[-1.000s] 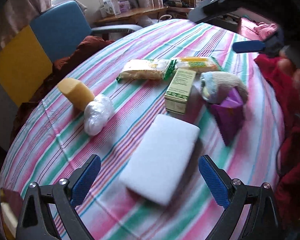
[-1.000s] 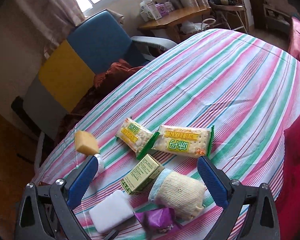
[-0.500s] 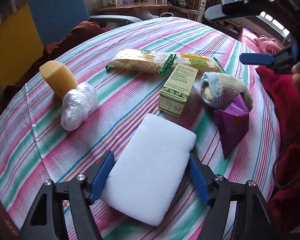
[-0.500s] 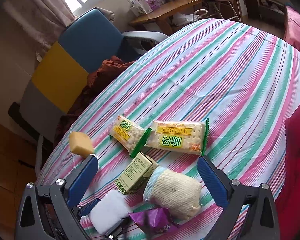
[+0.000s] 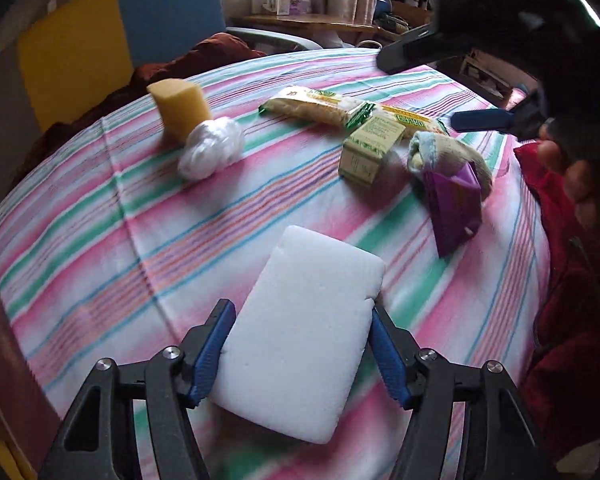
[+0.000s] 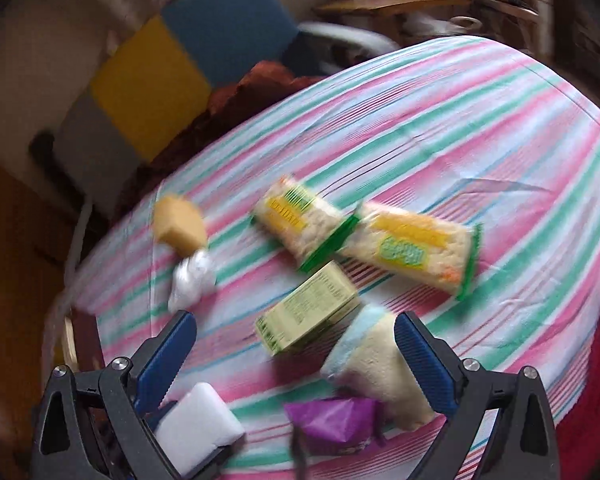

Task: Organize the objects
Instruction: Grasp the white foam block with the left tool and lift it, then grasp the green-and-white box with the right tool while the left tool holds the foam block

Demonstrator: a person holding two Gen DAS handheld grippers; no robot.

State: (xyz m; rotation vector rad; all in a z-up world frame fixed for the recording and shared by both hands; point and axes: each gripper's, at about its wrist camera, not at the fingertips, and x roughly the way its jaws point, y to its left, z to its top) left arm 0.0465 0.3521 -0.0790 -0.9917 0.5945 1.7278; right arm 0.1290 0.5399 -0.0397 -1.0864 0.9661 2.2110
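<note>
Currently, your inventory reads outward from the white foam block (image 5: 300,332), taken as the landmark. Item one, nearest you: the block itself, flat on the striped tablecloth (image 5: 100,232), with your left gripper (image 5: 302,354) around it; its jaws have just been closing and both blue pads now press the block's long sides, so you hold it, not yet lifted. Item two, just beyond the block to the right: a purple pouch (image 5: 456,208) leaning against a rolled knit sock (image 5: 444,152). Your right gripper (image 6: 296,356) hangs above these with jaws wide and nothing between the pads. Item three, beyond the block and beside the sock: a small green carton (image 5: 370,146). Item four, further still: two cracker packets (image 6: 364,236) end to end. Item five, beyond the block to the left: a crumpled clear plastic bag (image 5: 212,148) touching a yellow sponge (image 5: 180,110). Containers: none visible, no tray, bin or basket, so no contents to record and no destination shown. Progress, as a judgement: early; one item gripped, the rest loose and unsorted, and everything is left for you to place.
</note>
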